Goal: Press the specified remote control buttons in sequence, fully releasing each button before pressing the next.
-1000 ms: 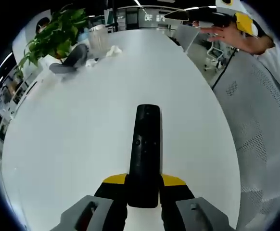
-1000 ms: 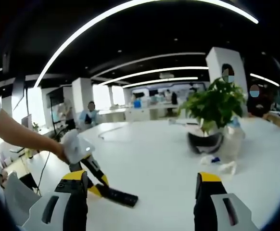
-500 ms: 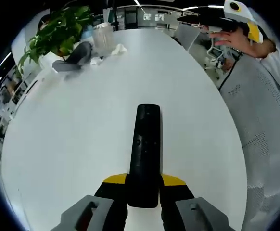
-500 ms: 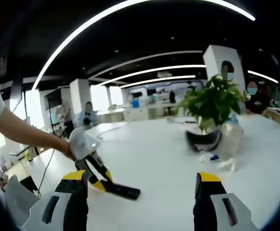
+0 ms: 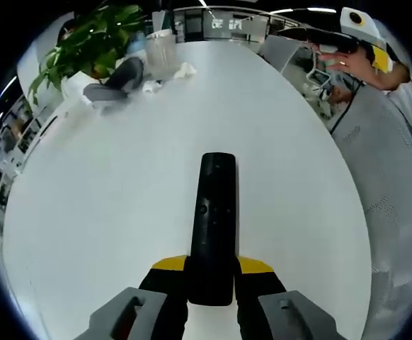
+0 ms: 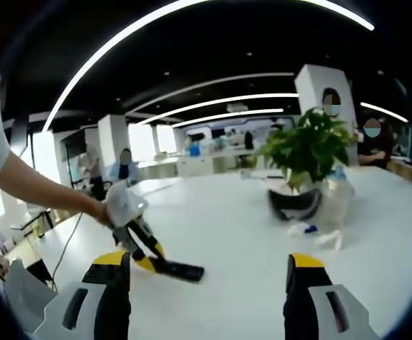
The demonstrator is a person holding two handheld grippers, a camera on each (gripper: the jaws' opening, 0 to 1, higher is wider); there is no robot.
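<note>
A black remote control (image 5: 212, 225) is clamped in the left gripper (image 5: 212, 273) above a white office table (image 5: 107, 184), the right gripper (image 6: 204, 273) held wide apart, a potted plant (image 6: 306, 152) behind.

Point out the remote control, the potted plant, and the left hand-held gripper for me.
remote control (image 5: 214, 219): left gripper view, middle of its black body.
potted plant (image 6: 309, 147): right gripper view, its green leaves.
left hand-held gripper (image 5: 212, 273): left gripper view, between its yellow-tipped jaws.

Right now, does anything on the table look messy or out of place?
Only slightly: crumpled white scraps lie loose on the white table beside the plastic cup and potted plant. The remote sits straight in the left gripper.
</note>
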